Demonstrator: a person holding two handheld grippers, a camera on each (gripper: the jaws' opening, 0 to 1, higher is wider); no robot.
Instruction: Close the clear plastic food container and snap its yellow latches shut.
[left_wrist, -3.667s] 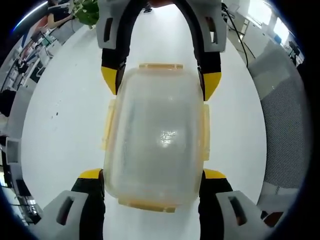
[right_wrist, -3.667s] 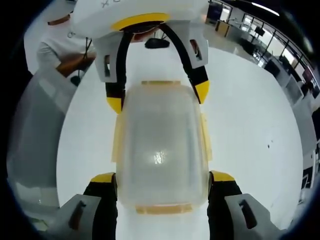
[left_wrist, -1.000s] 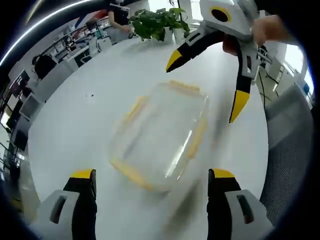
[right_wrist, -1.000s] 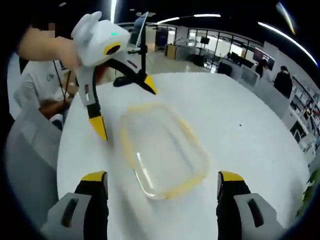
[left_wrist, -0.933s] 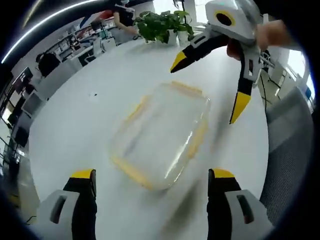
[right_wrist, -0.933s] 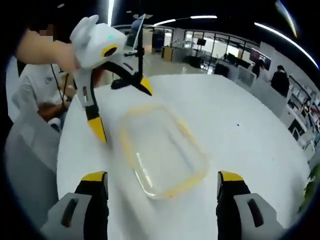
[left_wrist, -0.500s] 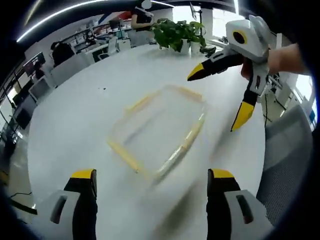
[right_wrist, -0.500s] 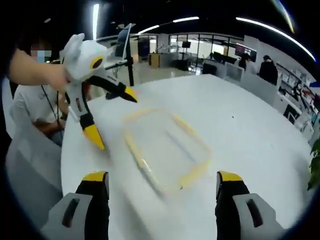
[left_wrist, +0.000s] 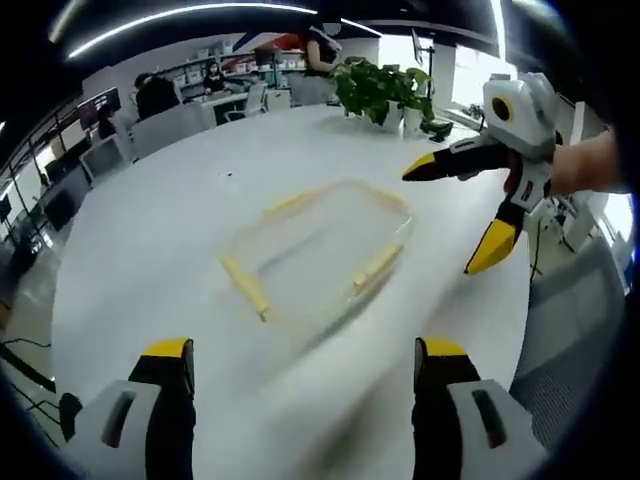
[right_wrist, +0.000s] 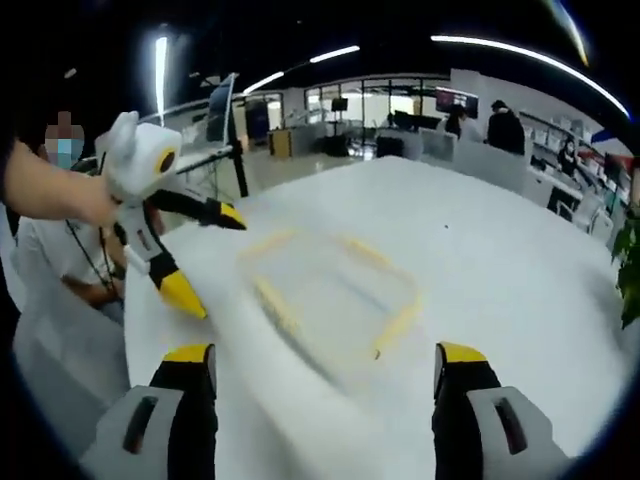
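a: what do the tools look like?
b: the left gripper (left_wrist: 297, 352) has grey housings with slots, black jaws and yellow tips. the right gripper (right_wrist: 325, 355) has the same grey, black and yellow.
a: and seen from across?
b: a white rounded body with a yellow-ringed dark disc, held by a hand (left_wrist: 585, 168) on a bare forearm.

A round white tabletop (left_wrist: 150, 230) spreads across an open office. A leafy green potted plant (left_wrist: 382, 92) sits at its far edge, desks and chairs (left_wrist: 170, 122) behind, bright ceiling light strips (right_wrist: 335, 52) overhead, glass partitions (right_wrist: 370, 108) beyond.
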